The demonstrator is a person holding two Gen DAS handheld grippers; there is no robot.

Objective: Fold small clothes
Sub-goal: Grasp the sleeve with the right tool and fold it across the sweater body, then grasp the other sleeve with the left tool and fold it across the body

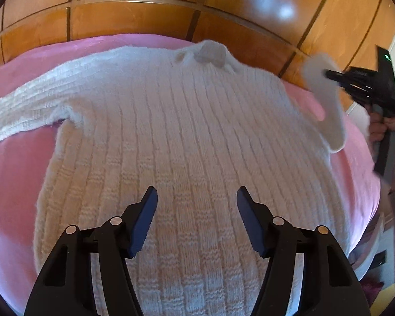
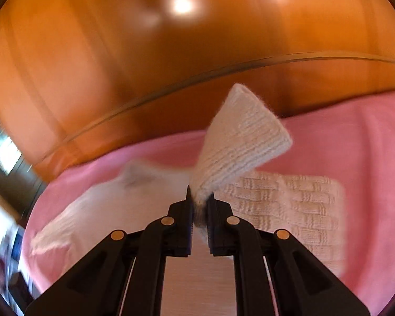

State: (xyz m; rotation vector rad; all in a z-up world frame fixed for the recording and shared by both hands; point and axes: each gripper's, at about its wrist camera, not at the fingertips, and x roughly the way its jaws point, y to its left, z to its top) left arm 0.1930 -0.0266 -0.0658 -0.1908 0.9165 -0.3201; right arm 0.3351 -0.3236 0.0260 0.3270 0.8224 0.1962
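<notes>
A small white knitted sweater (image 1: 187,137) lies flat on a pink blanket (image 1: 15,173), collar (image 1: 210,52) at the far side, its left sleeve (image 1: 26,105) stretched out to the left. My left gripper (image 1: 197,197) is open and empty, hovering over the sweater's lower middle. My right gripper (image 1: 334,75) is shut on the right sleeve (image 1: 326,100) and holds it lifted at the right. In the right wrist view the right gripper (image 2: 200,200) pinches the sleeve cuff (image 2: 239,137), which stands up above the sweater body (image 2: 289,205).
A glossy wooden wardrobe (image 1: 144,18) runs behind the bed. The pink blanket (image 2: 355,137) covers the bed on all sides of the sweater. The person's hand (image 1: 384,129) holds the right gripper's handle at the right edge.
</notes>
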